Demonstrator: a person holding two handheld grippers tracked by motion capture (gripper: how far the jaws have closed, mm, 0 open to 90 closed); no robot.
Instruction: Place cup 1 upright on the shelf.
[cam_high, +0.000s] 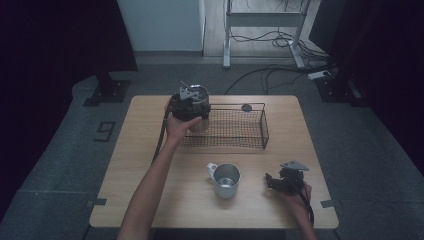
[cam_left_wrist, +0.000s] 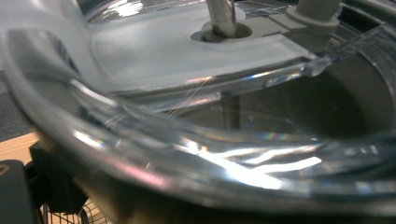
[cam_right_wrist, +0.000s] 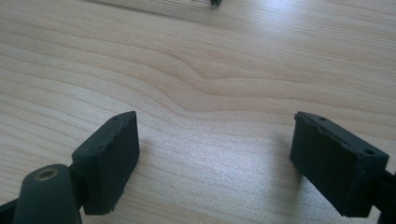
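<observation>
Table (cam_high: 150, 165) edges frame a light wooden top, and we see open room across most of its near half. A wire basket (cam_high: 235, 129) sits at the far middle, its right end well short of the right edge. At the basket's left end we hold the left gripper (cam_high: 189, 102) against a shiny metal pot with a clear lid (cam_high: 197, 107), which stands in or just at that end; we cannot tell which. In the left gripper view the lid (cam_left_wrist: 196, 70) sits very close, with its rim curving across the picture, so the jaws are hidden and we cannot tell whether they are pressing on the pot. A small dark disc (cam_high: 246, 107) lies at the basket's far rail.

Nearer to us, a metal mug (cam_high: 226, 180) stands upright at the near middle, handle to the left, apart from the basket. Bare wood lies to its left as far as the left edge.

Our left forearm reaches from the near edge diagonally to the far left end of the basket, hand wrapped round the gripper. Our right hand rests near the near right corner, holding the right gripper (cam_high: 280, 182) low, pointing left toward the mug but apart from it. In the right gripper view (cam_right_wrist: 215, 154) its jaws stand released, with only bare wood between them.
</observation>
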